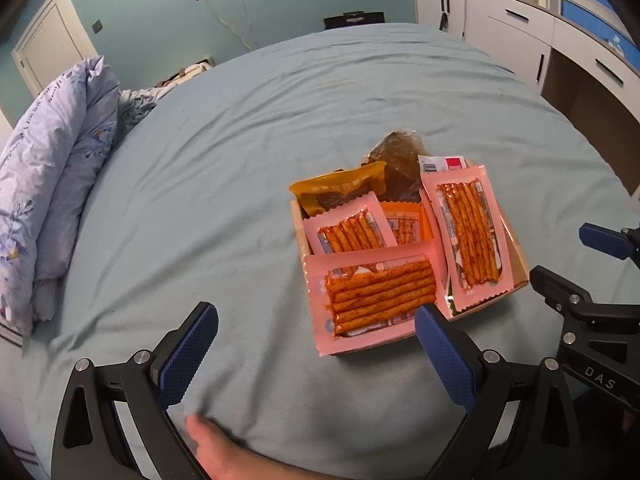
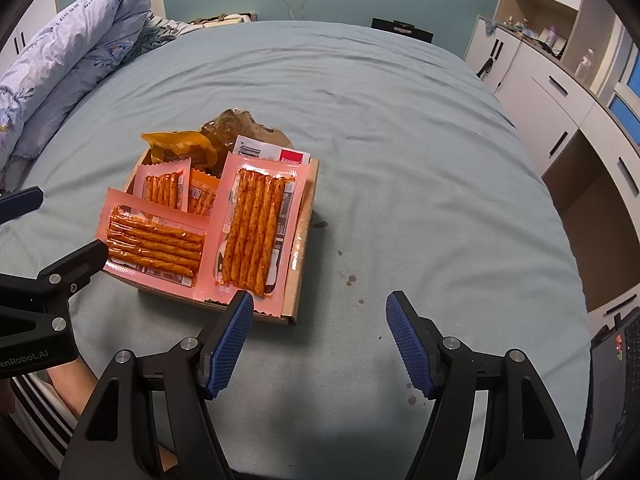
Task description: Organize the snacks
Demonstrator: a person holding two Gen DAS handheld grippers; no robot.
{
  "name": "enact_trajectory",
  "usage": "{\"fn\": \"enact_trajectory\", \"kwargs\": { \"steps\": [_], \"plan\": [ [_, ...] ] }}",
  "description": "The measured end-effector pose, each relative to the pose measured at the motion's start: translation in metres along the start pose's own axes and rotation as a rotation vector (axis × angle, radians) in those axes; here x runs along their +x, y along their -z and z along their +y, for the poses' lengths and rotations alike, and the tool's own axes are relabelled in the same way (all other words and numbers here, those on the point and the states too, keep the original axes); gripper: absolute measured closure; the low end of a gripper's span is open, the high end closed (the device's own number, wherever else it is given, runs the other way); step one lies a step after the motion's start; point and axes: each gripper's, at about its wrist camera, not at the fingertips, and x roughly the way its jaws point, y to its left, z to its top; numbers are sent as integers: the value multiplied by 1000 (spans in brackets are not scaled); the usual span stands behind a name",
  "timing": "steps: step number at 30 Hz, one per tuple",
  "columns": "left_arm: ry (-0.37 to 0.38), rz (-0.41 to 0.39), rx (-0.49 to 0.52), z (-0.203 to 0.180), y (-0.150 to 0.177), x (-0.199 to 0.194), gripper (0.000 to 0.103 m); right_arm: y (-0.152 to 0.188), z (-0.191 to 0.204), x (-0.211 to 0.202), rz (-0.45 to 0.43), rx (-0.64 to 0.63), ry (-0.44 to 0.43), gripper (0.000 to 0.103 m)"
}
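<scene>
A shallow cardboard box (image 1: 519, 272) (image 2: 301, 252) sits on the bed, filled with snack packs. Three pink packs of orange spicy sticks lie on top: one crosswise at the near edge (image 1: 376, 296) (image 2: 154, 242), one lengthwise on the right (image 1: 468, 232) (image 2: 256, 228), a smaller one behind (image 1: 348, 232) (image 2: 164, 186). A yellow pack (image 1: 340, 184) (image 2: 180, 146) and a brown clear pack (image 1: 396, 152) (image 2: 228, 126) stick out at the far end. My left gripper (image 1: 316, 324) is open and empty, near the box's near-left side. My right gripper (image 2: 320, 312) is open and empty, just right of the box's near corner.
A light blue bed sheet (image 2: 400, 140) covers the bed, with small dark stains right of the box. A folded floral duvet (image 1: 52, 168) (image 2: 72, 60) lies at the left. White cabinets (image 2: 560, 92) stand on the right. A laptop (image 2: 616, 364) is at the lower right.
</scene>
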Motion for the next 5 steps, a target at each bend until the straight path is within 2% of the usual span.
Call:
{"fn": "enact_trajectory", "kwargs": {
  "steps": [5],
  "plan": [
    [21, 2, -6, 1, -1, 0, 1, 0, 1, 1, 3, -3, 3, 35]
  ]
}}
